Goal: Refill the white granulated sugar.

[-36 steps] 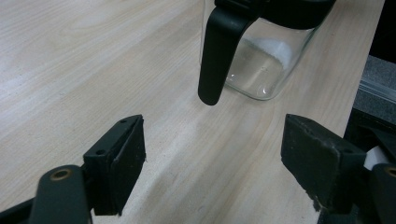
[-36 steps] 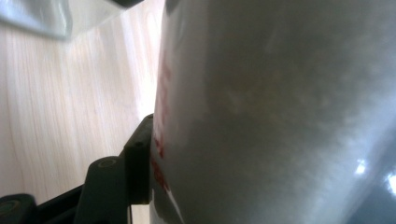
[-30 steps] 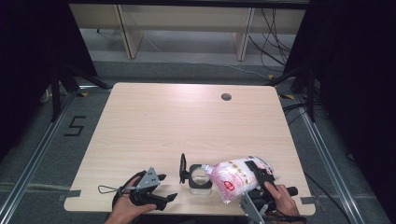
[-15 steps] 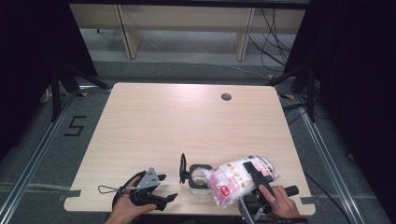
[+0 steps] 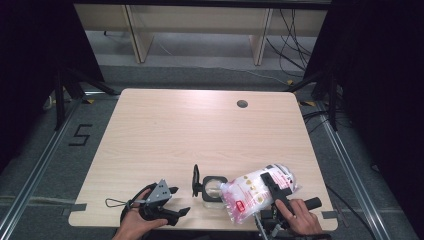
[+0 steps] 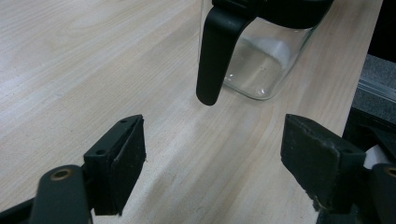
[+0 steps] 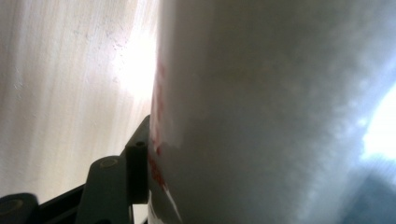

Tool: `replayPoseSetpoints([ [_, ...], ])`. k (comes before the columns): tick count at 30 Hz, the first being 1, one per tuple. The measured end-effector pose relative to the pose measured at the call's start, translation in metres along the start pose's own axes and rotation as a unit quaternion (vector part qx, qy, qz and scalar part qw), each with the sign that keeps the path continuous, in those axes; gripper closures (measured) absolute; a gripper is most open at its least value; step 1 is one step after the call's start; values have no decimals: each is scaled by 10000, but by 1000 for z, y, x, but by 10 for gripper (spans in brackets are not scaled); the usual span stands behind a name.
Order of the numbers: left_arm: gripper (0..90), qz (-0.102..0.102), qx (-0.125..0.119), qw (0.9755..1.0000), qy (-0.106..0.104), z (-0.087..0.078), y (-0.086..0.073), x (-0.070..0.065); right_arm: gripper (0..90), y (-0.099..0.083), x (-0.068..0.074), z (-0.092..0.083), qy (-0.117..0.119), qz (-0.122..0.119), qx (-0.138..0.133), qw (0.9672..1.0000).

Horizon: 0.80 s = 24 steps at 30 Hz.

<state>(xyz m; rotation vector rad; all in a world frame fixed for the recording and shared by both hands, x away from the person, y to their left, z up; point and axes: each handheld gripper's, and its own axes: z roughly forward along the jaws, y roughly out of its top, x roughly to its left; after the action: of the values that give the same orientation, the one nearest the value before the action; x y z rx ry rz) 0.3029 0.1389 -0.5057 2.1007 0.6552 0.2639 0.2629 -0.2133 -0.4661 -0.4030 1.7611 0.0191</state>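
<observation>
Right gripper (image 5: 272,187): jaws spread wide and clamped on the white plastic bag (image 5: 252,192); in the right gripper view the bag's side presses flat against the one pad (image 7: 137,172) I can see. I hold the bag tipped on a slant, its lower corner toward me and just beside the jar.

Left gripper (image 5: 172,200): jaws fully apart, nothing between them, resting low near the table's (image 5: 200,130) near edge. Its own view looks across bare wood at the jar.

Glass jar (image 5: 212,189): square, clear, black rim, lid (image 5: 196,180) flipped up on its hinge at the left side. It stands upright near the front edge, between my two grippers. I see a little pale content at its bottom in the left gripper view (image 6: 261,60), but cannot say how much.

Progress, as I judge it: jar opened, bag picked up and brought alongside. Bag mouth not yet over the jar opening, so the pour itself is left, then closing the lid.

Clearances: jar and bag sit close to the near edge, with the bag's lower corner almost reaching it. Right edge is near the bag's far end. Wide open tabletop lies beyond, up to the cable hole (image 5: 242,104).
</observation>
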Motion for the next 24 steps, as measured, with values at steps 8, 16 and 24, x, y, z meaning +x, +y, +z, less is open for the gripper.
replayPoseSetpoints([
  [8,217,-139,14,9999,34,0,-1,-2,426,3,1,-2,-182,-109,18,9998],
  [16,217,-171,31,9998,17,0,-1,-2,429,3,0,-1,-238,-165,-59,9996],
  [24,217,-103,30,9999,24,0,0,-1,430,3,-3,-4,-399,-249,-14,9989],
])
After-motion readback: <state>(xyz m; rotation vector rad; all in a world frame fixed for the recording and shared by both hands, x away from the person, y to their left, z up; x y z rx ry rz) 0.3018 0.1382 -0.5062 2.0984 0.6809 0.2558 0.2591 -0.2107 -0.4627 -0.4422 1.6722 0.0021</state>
